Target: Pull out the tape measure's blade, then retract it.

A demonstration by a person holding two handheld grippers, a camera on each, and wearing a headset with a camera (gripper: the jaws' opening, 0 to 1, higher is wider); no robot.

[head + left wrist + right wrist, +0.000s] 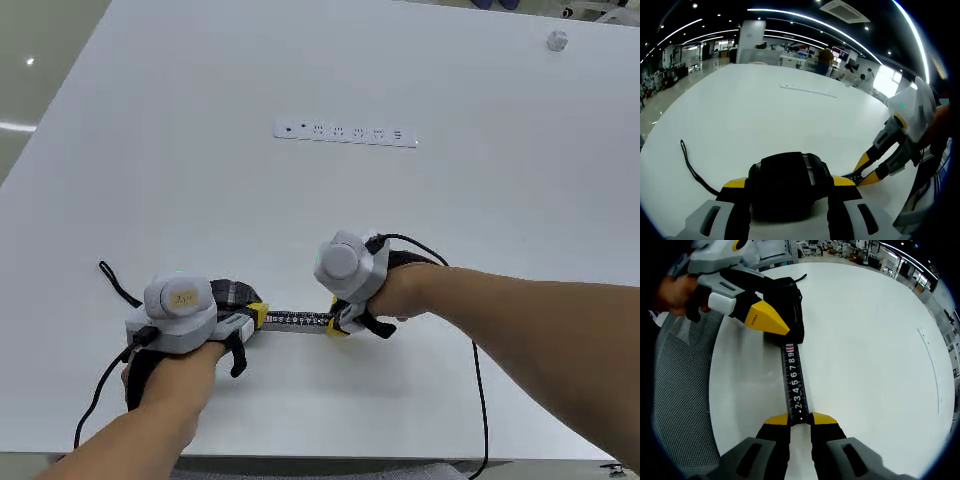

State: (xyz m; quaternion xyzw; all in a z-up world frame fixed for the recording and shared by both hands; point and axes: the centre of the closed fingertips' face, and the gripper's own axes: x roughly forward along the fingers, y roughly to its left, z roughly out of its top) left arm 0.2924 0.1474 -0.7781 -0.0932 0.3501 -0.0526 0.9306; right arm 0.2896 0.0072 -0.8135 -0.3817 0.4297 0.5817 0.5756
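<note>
My left gripper [789, 183] clamps its jaws on the tape measure [789, 315]; right gripper [800, 419], at three o'clock, pinches the blade [792, 375], partly out; I judge more pulling, then retraction, remains.

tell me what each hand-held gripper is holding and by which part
The left hand-held gripper clamps the tape measure's black case by its sides; the right hand-held gripper pinches the blade at its free end.

Left hand-held gripper [790, 182], right hand-held gripper [800, 418]: clamped
</note>
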